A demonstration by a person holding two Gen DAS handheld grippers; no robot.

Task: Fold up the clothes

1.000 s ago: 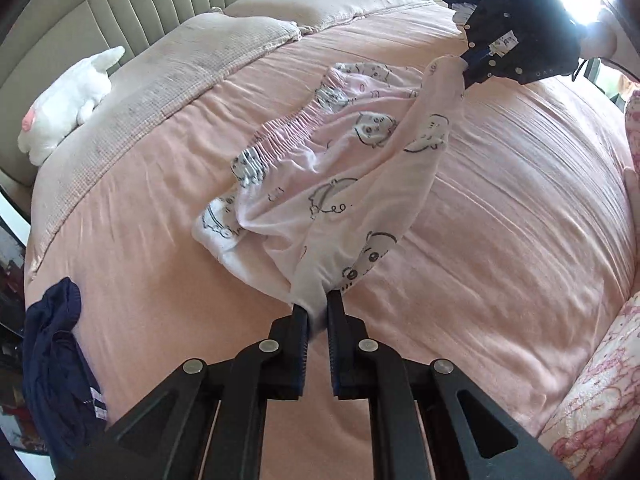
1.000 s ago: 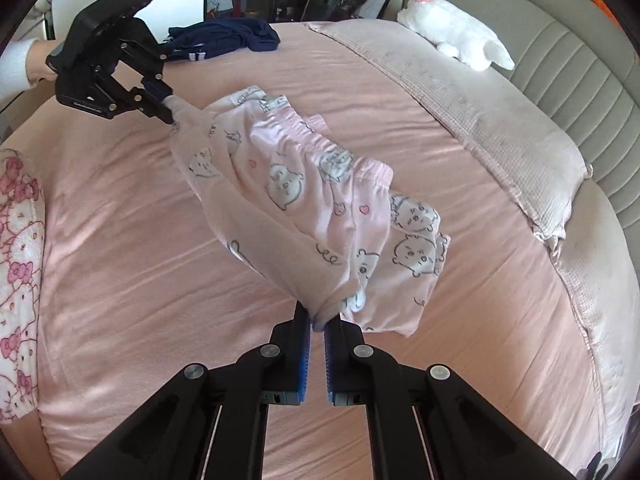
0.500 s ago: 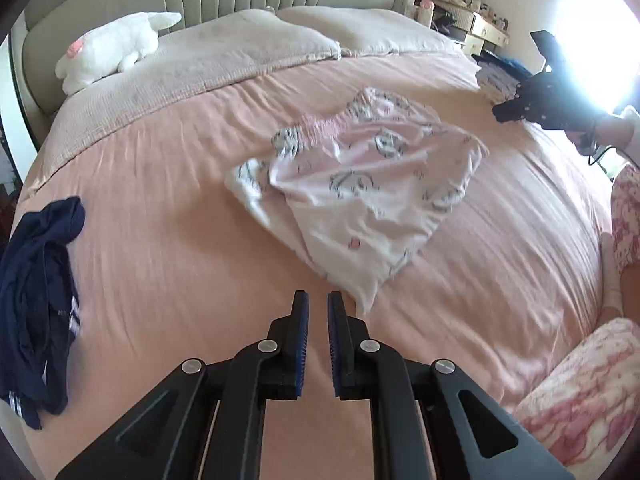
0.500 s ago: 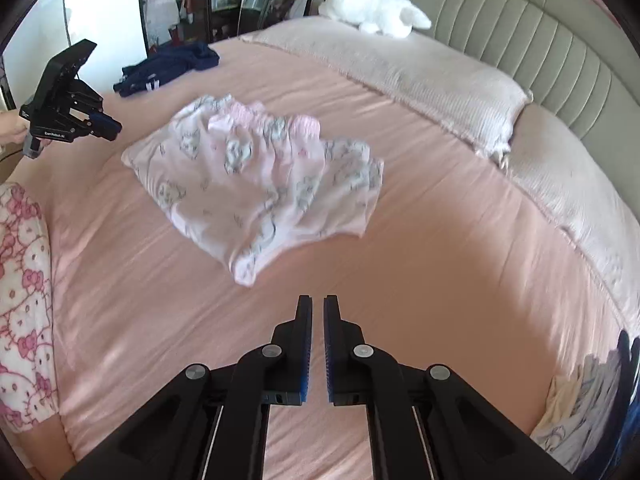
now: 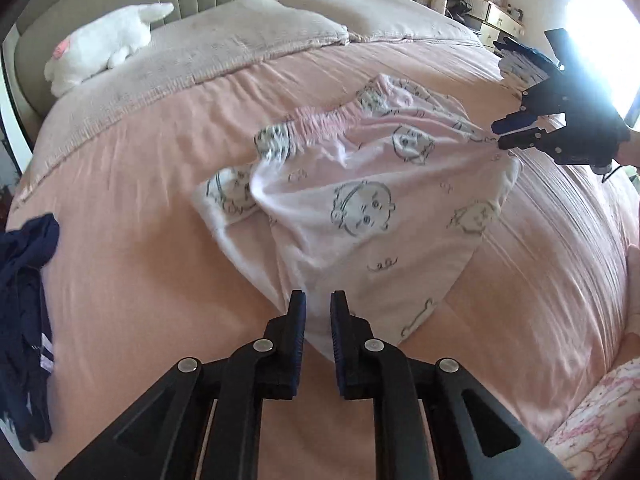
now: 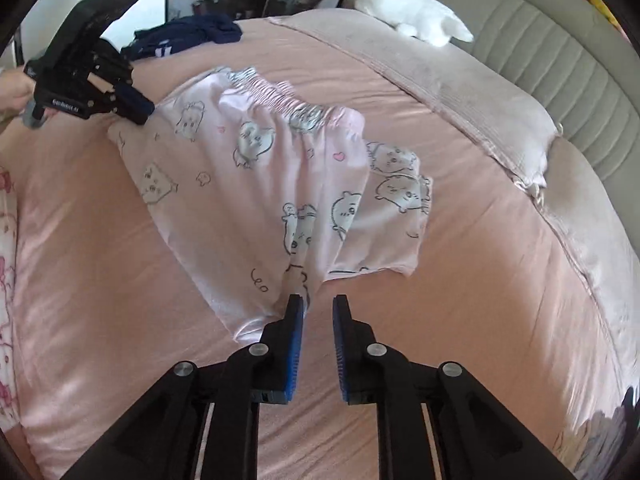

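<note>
A pale pink pair of shorts (image 5: 360, 208) with cartoon faces and a gathered waistband lies crumpled on the pink bed (image 5: 140, 280). My left gripper (image 5: 318, 306) is open, with the shorts' near white corner between its fingers. The right wrist view shows it (image 6: 140, 110) at the far corner of the shorts (image 6: 260, 184). My right gripper (image 6: 318, 308) is open; the hem touches its left finger, and bed sheet shows in the gap. In the left wrist view it (image 5: 500, 134) sits at the shorts' right edge.
A dark navy garment (image 5: 24, 300) lies at the bed's left edge. A white plush toy (image 5: 108, 44) rests on the grey pillows (image 5: 200, 52) by the headboard. Folded clothes (image 5: 520, 64) are stacked at the far right. The person's pink patterned clothing (image 5: 592, 420) borders the bed.
A second ago both grippers held the shorts up. They let go and pulled back. Now both have come back down to the shorts' corners with wider jaws.
</note>
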